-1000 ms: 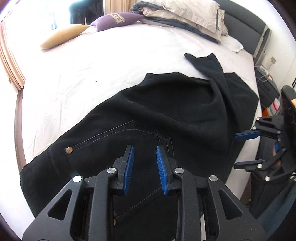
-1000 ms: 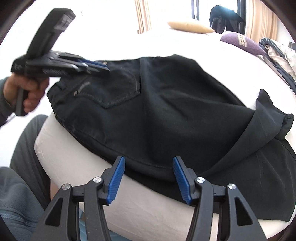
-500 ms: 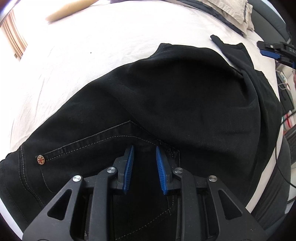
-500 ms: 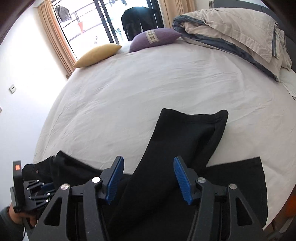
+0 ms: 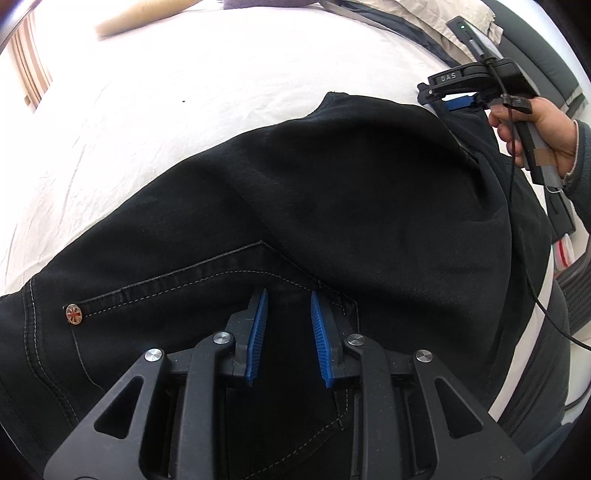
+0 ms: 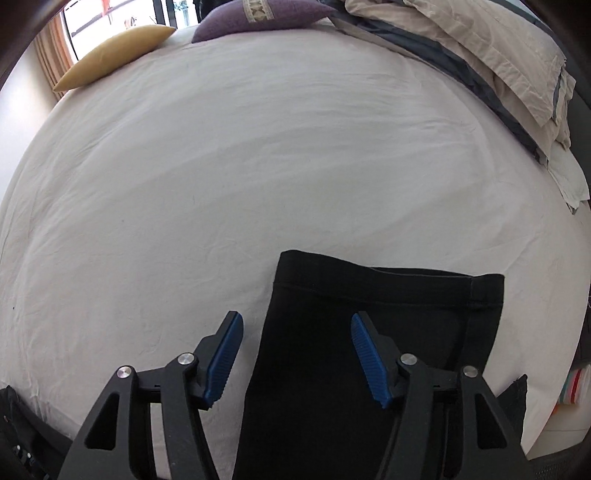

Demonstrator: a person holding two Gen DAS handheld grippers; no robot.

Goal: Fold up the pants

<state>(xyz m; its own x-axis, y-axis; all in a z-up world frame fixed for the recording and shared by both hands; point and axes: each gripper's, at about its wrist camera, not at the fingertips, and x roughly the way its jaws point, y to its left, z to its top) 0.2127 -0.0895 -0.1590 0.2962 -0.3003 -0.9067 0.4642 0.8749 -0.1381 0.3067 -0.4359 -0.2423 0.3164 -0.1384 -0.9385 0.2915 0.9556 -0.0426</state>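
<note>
Left wrist camera looks steeply down, close over the pants (image 5: 332, 206) at the waist end. Right wrist camera, also tilted down, sits near the leg hem and faces across the bed (image 6: 258, 166). The 2 views share pants and sheet.

one pair of black pants (image 5: 332, 192) on the one bed (image 6: 258, 166), and that's one leg end (image 6: 388, 302) showing beside the right gripper (image 6: 297, 356). two grippers in all, counting the left gripper (image 5: 286, 332), each with two blue pads (image 5: 256, 332). one metal rivet (image 5: 74, 315) on the pants. at the far side of the bed: one yellow cushion (image 6: 110, 55), one purple cushion (image 6: 258, 18), one folded duvet (image 6: 480, 55). one hand (image 5: 543, 129) in sight.
</note>
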